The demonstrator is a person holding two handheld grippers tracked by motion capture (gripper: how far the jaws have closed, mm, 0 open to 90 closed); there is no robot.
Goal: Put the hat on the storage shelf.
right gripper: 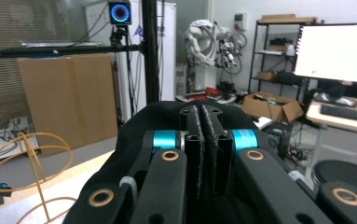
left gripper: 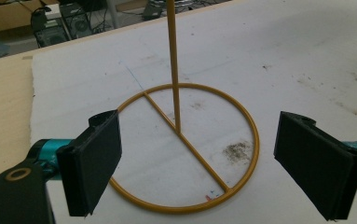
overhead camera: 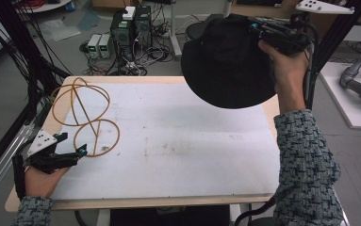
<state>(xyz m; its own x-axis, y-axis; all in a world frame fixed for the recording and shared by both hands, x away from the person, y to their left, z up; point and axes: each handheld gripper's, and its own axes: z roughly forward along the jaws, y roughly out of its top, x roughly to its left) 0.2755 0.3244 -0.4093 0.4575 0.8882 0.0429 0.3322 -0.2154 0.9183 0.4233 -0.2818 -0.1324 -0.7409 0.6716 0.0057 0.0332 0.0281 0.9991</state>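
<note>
A black brimmed hat (overhead camera: 225, 61) hangs in the air over the table's far right corner. My right gripper (overhead camera: 258, 29) is shut on its edge, and in the right gripper view the pads (right gripper: 204, 140) press together with the hat's black fabric (right gripper: 134, 135) around them. A yellow wire stand (overhead camera: 81, 113) with a round base ring and looped top stands at the table's left. My left gripper (overhead camera: 73, 144) rests low by the base ring (left gripper: 255, 140), open, with its jaws to either side of the ring's near edge and apart from it. The stand's upright rod (left gripper: 174, 70) rises from the ring's middle.
A stained white mat (overhead camera: 178, 150) covers the wooden table. Computer towers and cables (overhead camera: 131, 28) sit on the floor behind. A white bench with a grey robot arm (overhead camera: 357, 84) stands to the right. Black frame posts (overhead camera: 331, 42) rise near the right hand.
</note>
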